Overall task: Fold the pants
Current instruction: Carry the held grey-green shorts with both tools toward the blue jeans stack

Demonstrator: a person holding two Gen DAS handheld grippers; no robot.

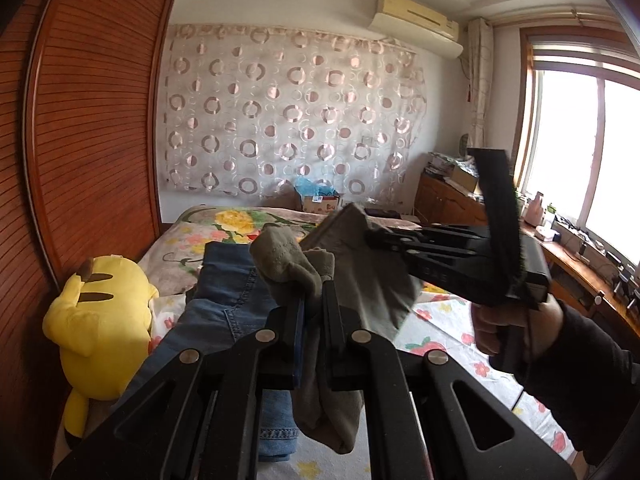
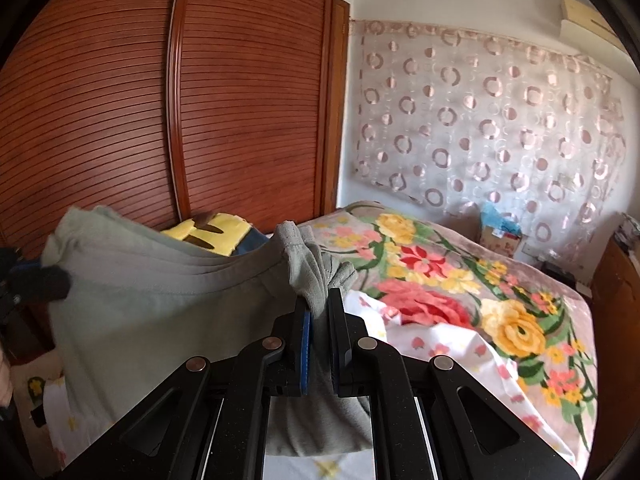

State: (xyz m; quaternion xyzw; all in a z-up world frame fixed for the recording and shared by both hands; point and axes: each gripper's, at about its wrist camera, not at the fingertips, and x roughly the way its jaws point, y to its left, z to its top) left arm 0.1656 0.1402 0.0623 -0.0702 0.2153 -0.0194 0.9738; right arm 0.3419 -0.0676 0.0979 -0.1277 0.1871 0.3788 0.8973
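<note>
The grey-green pants [image 1: 360,264] hang in the air above the bed, stretched between both grippers. My left gripper [image 1: 314,300] is shut on one bunched corner of the pants. My right gripper [image 2: 318,308] is shut on the other corner; the cloth [image 2: 160,300] spreads out to its left. In the left wrist view the right gripper [image 1: 380,236] comes in from the right, clamped on the cloth, a hand below it. In the right wrist view the left gripper [image 2: 48,280] pinches the far left edge.
A bed with a floral blanket [image 2: 460,280] lies below. Blue jeans [image 1: 228,296] lie on it beside a yellow plush toy [image 1: 100,320]. A wooden wardrobe [image 2: 200,100] stands on the left. A wooden cabinet [image 1: 452,196] and a window [image 1: 592,152] are on the right.
</note>
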